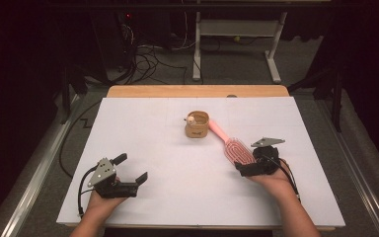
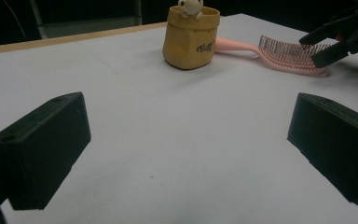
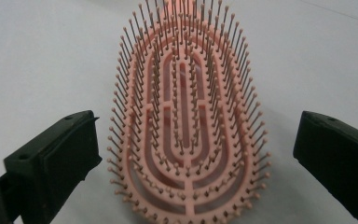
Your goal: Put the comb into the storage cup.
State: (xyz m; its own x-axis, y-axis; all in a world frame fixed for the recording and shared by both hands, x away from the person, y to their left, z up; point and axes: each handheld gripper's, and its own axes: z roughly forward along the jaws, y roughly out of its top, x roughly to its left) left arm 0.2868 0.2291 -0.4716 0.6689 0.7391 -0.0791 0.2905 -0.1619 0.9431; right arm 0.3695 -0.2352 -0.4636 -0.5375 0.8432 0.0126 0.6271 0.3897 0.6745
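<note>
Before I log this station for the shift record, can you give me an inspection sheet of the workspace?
Surface: white table top, flat, on a wooden board whose far edge shows.
Job's things: pink hairbrush lying bristles up, its handle end by the yellow bag-shaped cup, which stands upright with a small figure at its rim.
Clutter: nothing seen on the white top.
Grippers: right gripper open, jaws on either side of the brush head, not closed on it; left gripper open, over bare table.
Cables: one trails from each gripper; a tangle of cables on the floor beyond the table.
Surroundings: dark room, grey carpet, a white table frame behind.
</note>
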